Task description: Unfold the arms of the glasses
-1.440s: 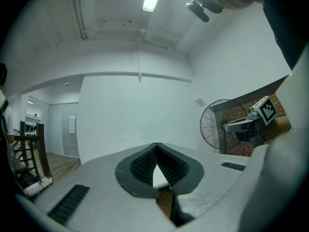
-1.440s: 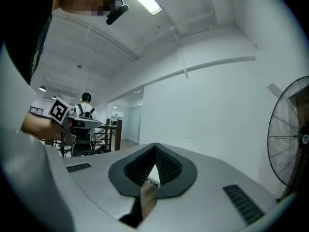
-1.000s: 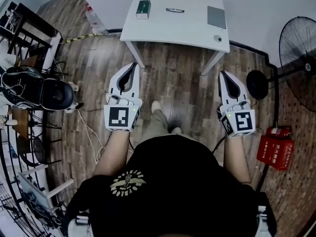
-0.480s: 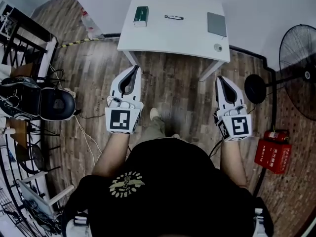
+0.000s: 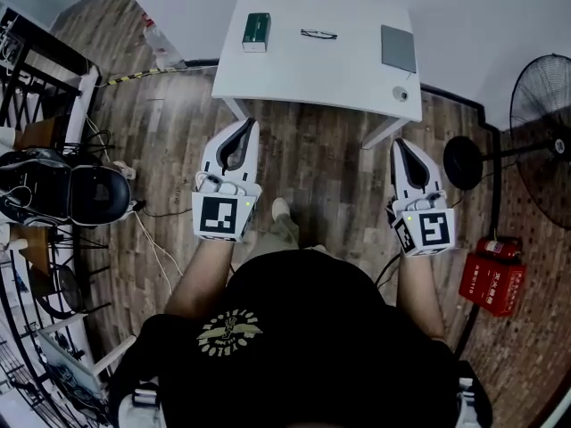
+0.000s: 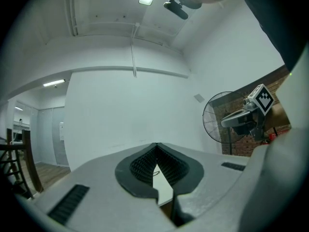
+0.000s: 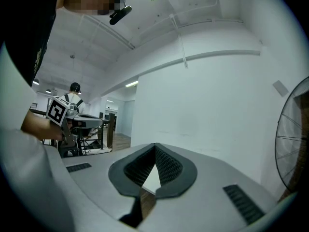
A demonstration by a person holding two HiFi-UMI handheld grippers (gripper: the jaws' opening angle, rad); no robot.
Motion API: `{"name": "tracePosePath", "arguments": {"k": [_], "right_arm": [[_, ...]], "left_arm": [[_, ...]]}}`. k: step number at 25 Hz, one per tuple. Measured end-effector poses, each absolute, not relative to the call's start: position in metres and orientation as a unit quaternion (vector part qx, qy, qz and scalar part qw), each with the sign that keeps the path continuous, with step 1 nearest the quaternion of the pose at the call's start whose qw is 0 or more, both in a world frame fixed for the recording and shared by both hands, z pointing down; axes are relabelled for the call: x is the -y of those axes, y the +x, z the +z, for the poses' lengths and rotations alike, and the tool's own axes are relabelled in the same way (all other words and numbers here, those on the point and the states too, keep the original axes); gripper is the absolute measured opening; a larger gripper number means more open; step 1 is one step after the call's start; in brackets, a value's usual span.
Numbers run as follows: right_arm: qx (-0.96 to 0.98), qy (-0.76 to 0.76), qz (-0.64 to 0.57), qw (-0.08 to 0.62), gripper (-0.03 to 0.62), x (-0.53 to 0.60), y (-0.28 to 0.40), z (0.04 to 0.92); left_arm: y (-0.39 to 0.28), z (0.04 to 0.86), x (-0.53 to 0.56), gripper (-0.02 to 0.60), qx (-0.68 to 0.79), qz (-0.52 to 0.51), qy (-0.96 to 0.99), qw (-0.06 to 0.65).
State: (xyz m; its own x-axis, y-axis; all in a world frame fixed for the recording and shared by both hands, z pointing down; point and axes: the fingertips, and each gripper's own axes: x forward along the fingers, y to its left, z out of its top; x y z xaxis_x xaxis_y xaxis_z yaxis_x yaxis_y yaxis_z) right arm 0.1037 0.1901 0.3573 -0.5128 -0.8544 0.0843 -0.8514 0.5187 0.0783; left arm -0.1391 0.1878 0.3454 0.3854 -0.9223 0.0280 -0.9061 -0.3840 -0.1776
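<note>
The dark-framed glasses lie folded on the white table near its far edge, small in the head view. Both grippers hang over the wooden floor, short of the table and pointing at it. My left gripper is shut, tips touching, nothing in it. My right gripper is shut and empty too. In the left gripper view the jaws meet at the tip, with a sliver of the table showing through the gap behind it. The right gripper view shows the same closed tips.
On the table lie a green box, a grey pad and a small round object. A standing fan and a red box are at the right. A black chair and shelving stand left.
The table has come nearer in the head view as the person walks toward it. Both grippers have advanced with the body and stay shut.
</note>
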Motion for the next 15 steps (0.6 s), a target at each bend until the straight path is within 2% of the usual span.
{"name": "tracePosePath", "arguments": {"k": [15], "right_arm": [[0.860,0.507,-0.006,0.056,0.000,-0.137,0.088,0.353]], "left_arm": [[-0.146,0.338,-0.124,0.006,-0.520,-0.061,-0.849,0.070]]}}
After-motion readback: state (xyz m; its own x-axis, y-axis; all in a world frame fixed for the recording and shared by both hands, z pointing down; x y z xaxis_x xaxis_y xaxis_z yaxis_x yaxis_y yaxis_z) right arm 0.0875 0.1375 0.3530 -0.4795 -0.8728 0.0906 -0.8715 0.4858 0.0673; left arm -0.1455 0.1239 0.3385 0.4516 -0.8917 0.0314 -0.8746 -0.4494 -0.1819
